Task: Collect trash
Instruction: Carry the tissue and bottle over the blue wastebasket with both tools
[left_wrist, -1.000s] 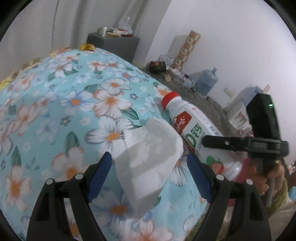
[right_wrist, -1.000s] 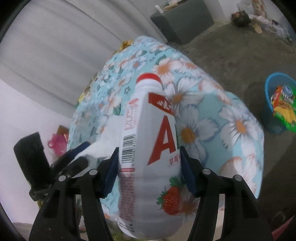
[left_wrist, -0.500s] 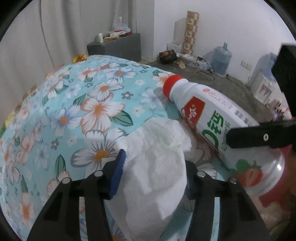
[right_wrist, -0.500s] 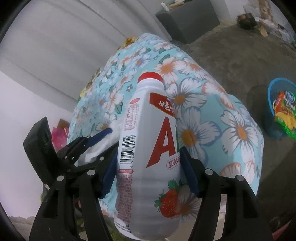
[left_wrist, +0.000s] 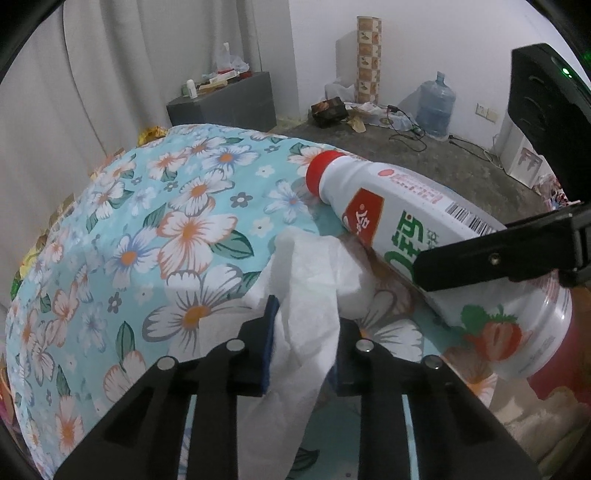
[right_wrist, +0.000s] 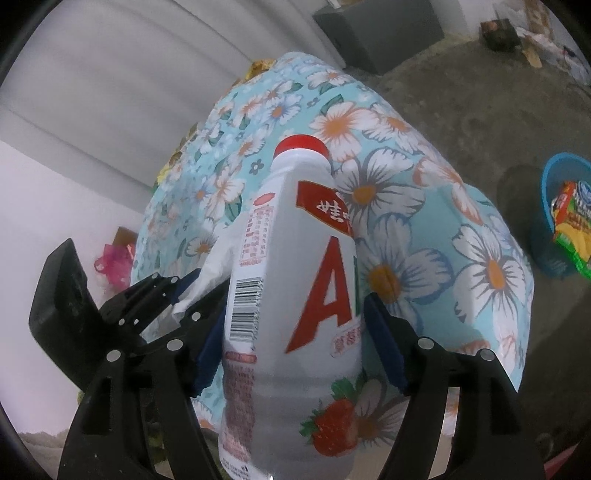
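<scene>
- Two pieces of trash are in play on the floral cloth (left_wrist: 177, 229) that covers the counter: a crumpled white tissue (left_wrist: 314, 295) and a white drink bottle (left_wrist: 417, 221) with a red cap, lying on its side.
- Left tongs (left_wrist: 303, 343) have just been closing: a second ago their blue pads stood wide on either side of the tissue, and now they are pinched on it, the paper bunched between them and spilling down below.
- Right tongs (right_wrist: 295, 343) have just been opening a little. The bottle lies between their pads, and in the right wrist view a thin gap shows on both sides, so I read them as apart around the bottle and not clamped on it.
- Bottle and tissue lie just beside each other, near the edge of the cloth.
- A blue bin (right_wrist: 557, 221) stands on the floor well apart from the counter, with colourful wrappers (right_wrist: 572, 221) already in it.
- Judged from this, the tissue is secured and ready to be lifted, while the bottle is not; the right tongs would have to squeeze shut before both go to the bin.
</scene>
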